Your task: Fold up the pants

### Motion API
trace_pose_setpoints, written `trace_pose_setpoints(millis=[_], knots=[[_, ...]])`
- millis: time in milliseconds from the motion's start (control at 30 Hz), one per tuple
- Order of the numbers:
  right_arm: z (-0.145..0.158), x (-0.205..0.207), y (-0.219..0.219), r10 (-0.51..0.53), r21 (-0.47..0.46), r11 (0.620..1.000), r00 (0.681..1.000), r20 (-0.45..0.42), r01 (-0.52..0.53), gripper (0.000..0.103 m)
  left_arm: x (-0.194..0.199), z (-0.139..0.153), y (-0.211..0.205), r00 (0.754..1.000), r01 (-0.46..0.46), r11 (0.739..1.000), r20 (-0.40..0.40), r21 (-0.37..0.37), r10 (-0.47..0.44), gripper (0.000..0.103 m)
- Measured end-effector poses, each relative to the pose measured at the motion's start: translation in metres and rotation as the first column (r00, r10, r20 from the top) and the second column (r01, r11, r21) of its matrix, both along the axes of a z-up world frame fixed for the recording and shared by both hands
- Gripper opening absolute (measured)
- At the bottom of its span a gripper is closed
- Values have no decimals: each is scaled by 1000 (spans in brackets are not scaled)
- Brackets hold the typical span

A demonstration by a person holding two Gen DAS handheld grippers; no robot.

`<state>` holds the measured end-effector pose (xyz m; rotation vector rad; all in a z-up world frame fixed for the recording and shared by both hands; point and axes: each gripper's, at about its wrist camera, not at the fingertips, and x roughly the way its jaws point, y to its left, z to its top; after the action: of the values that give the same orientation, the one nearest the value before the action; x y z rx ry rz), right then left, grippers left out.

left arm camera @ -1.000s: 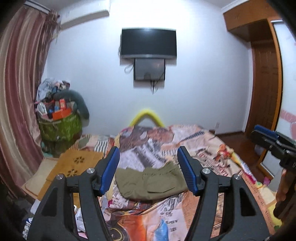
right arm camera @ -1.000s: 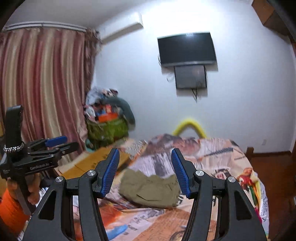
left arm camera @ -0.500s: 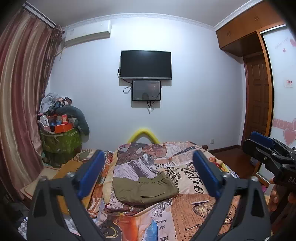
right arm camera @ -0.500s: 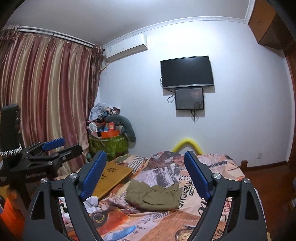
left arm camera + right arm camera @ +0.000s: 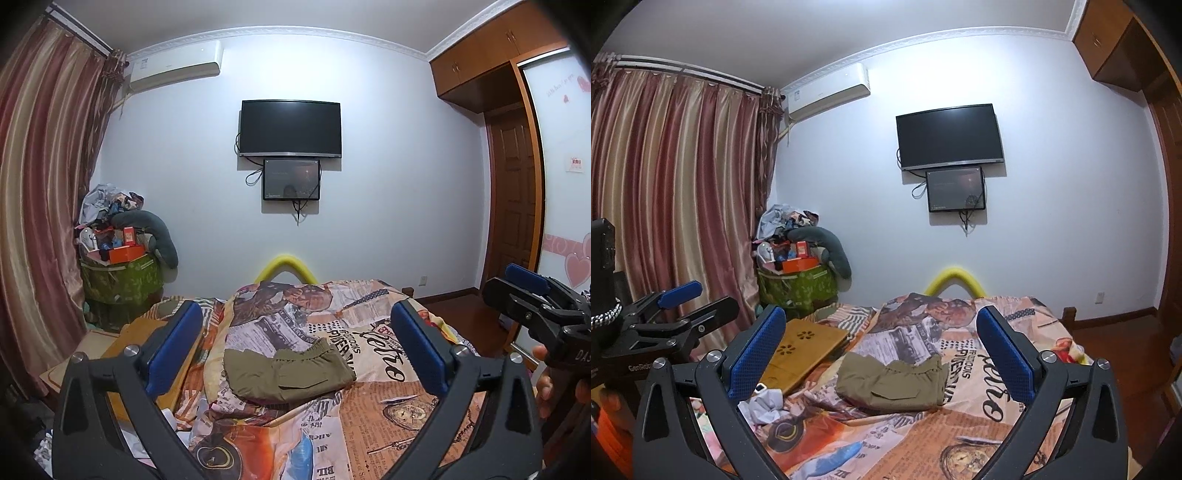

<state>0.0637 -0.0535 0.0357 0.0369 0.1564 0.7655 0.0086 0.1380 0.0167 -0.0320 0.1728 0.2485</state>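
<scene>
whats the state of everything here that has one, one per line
pants: folded into a compact bundle, lying on the bedspread, untouched
left hand-held gripper: open, nothing between its jaws
right hand-held gripper: jaws opening, nothing between them
tv: screen dark
small screen: dim, faint picture
curtains: drawn shut
storage bin: overfull, piled high

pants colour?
Olive green, plain, no pattern. The pants lie folded on the printed bedspread; the right wrist view shows them best.
</scene>
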Motion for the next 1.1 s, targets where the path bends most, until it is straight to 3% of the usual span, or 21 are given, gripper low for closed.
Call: trace_pose_setpoints(millis=[1100], knots=[[-8,3,-7,-15,-23,1000,998,-56,14,103,10,-8,-1,999,5,1000,-32,-15,-5,103]])
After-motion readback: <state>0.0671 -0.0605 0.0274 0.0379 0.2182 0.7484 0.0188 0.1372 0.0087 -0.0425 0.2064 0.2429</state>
